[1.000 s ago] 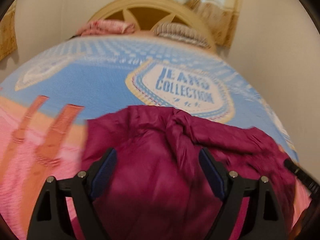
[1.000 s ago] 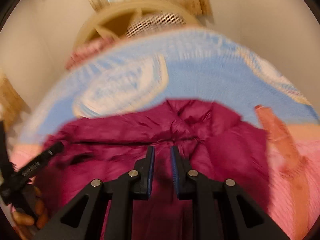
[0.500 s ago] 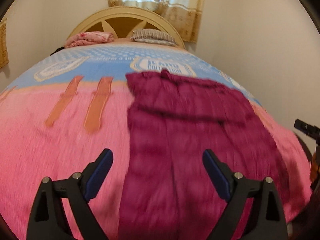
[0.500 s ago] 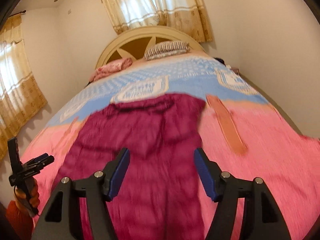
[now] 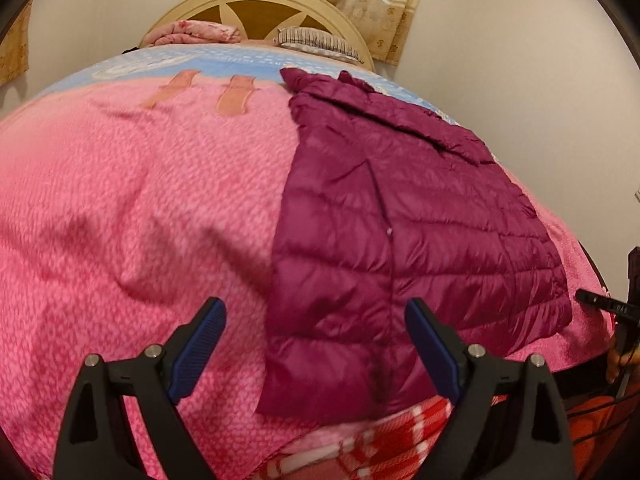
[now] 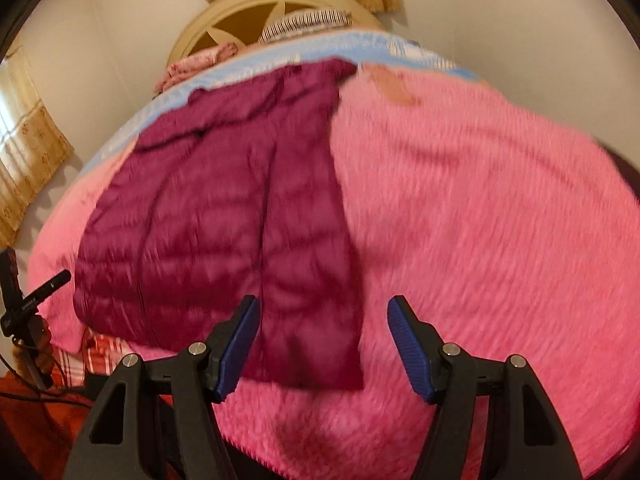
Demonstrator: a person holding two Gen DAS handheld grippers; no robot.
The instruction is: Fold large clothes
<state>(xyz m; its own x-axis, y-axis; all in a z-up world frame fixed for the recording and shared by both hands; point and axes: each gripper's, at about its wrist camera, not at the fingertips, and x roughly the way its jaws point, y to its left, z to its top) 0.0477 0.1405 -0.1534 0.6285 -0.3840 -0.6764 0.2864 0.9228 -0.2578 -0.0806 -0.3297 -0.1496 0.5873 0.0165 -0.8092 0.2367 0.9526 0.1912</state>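
Observation:
A maroon quilted puffer jacket (image 5: 408, 232) lies spread flat on the pink blanket (image 5: 140, 200) of a bed, collar toward the headboard, hem at the near bed edge. It also shows in the right wrist view (image 6: 224, 216). My left gripper (image 5: 316, 344) is open and empty, held above the jacket's hem. My right gripper (image 6: 322, 344) is open and empty above the hem's other corner. Each gripper's tip shows at the edge of the other view (image 5: 600, 304) (image 6: 44, 292).
The blanket (image 6: 480, 208) covers the near bed over a blue sheet (image 5: 224, 60). A cream headboard (image 5: 256, 4), a pink pillow (image 5: 192, 32) and a striped pillow (image 5: 316, 40) are at the far end. A red checked cloth (image 5: 380, 440) lies under the near edge. Walls flank the bed.
One second ago the right gripper was shut on the bunched jacket. It has opened, both grippers have pulled back toward the near edge, and the jacket now lies spread flat.

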